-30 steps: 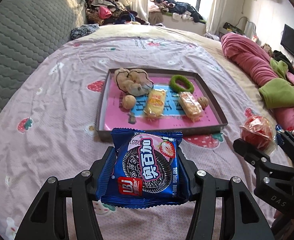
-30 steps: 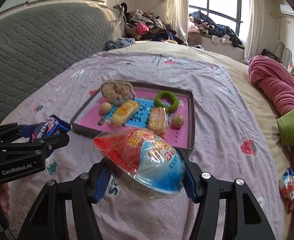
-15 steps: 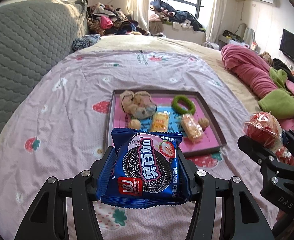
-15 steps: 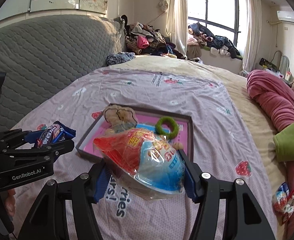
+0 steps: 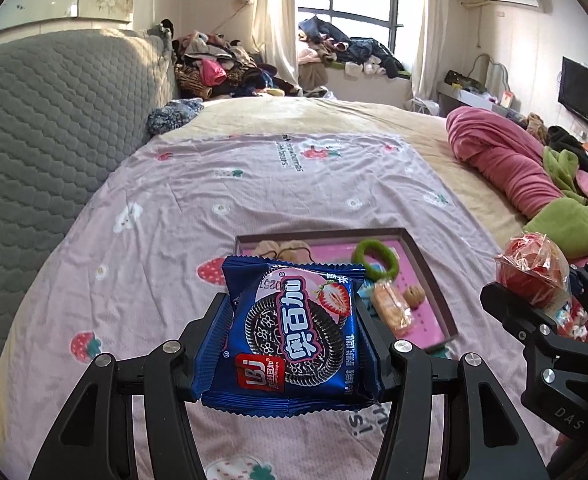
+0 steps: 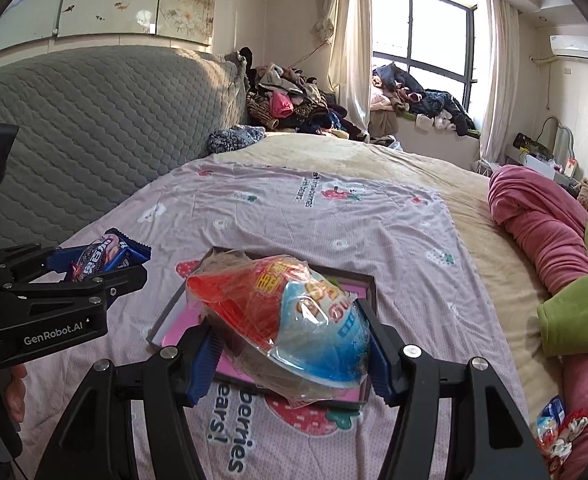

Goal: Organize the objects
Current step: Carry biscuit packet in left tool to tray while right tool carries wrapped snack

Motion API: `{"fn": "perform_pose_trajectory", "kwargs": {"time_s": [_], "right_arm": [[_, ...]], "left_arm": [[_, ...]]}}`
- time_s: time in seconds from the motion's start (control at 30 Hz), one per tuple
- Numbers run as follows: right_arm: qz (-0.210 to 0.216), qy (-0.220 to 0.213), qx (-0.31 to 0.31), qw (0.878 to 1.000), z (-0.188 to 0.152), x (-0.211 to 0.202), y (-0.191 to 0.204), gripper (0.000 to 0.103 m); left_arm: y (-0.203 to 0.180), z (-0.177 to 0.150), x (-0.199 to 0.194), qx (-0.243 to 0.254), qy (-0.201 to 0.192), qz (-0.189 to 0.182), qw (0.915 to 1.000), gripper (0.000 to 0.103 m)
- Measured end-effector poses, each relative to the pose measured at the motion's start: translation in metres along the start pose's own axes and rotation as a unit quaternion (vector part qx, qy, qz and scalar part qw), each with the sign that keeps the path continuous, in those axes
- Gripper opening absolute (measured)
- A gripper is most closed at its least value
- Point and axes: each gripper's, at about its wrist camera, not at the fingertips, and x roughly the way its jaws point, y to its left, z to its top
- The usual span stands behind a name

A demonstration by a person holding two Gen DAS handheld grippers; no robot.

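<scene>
My left gripper [image 5: 294,320] is shut on a blue cookie packet [image 5: 294,332] and holds it above the bed. A red-and-blue wrapped snack cup [image 6: 286,324] sits clamped in my right gripper [image 6: 290,336], also lifted off the bed. Each gripper shows in the other's view: the right gripper [image 5: 533,292] with the snack cup [image 5: 531,276] at the right edge, the left gripper [image 6: 86,268] with the cookie packet [image 6: 102,256] at the left. Below and beyond both lies a dark-rimmed tray [image 5: 421,256] with a pink floor, holding a green ring [image 5: 375,256], a wrapped bun [image 5: 391,312], a walnut [image 5: 415,294] and a tan pouch.
A pink strawberry-print sheet [image 5: 254,192] covers the bed. Along the left stands a grey quilted headboard [image 5: 46,128]. On the right lie a rolled pink blanket [image 5: 501,160] and green cloth [image 5: 565,224]. Loose snack packets [image 6: 557,428] rest by the right edge.
Both grippers have risen with their snacks still gripped. The tray now looks smaller, lower in view and partly hidden behind the held items, and more of the far room shows.
</scene>
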Motion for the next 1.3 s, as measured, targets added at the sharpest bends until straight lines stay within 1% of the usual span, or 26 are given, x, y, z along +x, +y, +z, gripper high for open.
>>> {"fn": "perform_pose_trajectory", "kwargs": {"time_s": [0.17,0.27,0.37,0.47,0.6,0.67,0.73,0.83,0.97,1.1,1.3], "right_arm": [[-0.002,-0.011,0.000,1.000,0.015,0.005,0.001,0.062],[-0.005,-0.019,-0.001,1.000,0.026,0.009,0.000,0.062],[-0.011,-0.026,-0.004,1.000,0.035,0.014,-0.001,0.062],[-0.012,-0.036,0.000,0.999,0.044,0.020,-0.004,0.062],[-0.010,-0.044,0.006,0.999,0.048,0.030,-0.005,0.062],[-0.007,-0.044,0.006,0.999,0.046,0.038,-0.004,0.062],[-0.004,-0.039,0.008,0.999,0.041,0.047,-0.002,0.062],[0.000,-0.030,0.010,0.999,0.030,0.062,0.001,0.062],[0.011,-0.012,0.021,1.000,0.011,0.084,0.002,0.062],[0.021,-0.004,0.041,0.999,-0.008,0.104,-0.002,0.062],[0.029,0.009,0.040,0.999,-0.030,0.129,0.001,0.062]], "left_arm": [[0.000,0.015,0.005,0.005,-0.006,-0.001,1.0000,0.059],[-0.001,0.025,0.007,0.010,-0.016,0.010,0.9998,0.059],[0.001,0.035,0.013,0.011,-0.024,0.011,0.9996,0.059],[0.005,0.041,0.021,0.007,-0.028,0.015,0.9995,0.059],[0.012,0.041,0.036,0.001,-0.032,0.026,0.9991,0.059],[0.015,0.036,0.047,0.001,-0.030,0.035,0.9989,0.059],[0.016,0.029,0.059,0.001,-0.024,0.030,0.9993,0.059],[0.017,0.018,0.075,0.006,-0.016,0.034,0.9993,0.059],[0.024,-0.003,0.097,0.000,0.000,0.038,0.9993,0.059],[0.031,-0.020,0.112,-0.007,0.005,0.031,0.9995,0.059],[0.036,-0.037,0.139,-0.012,0.015,0.031,0.9993,0.059]]}}
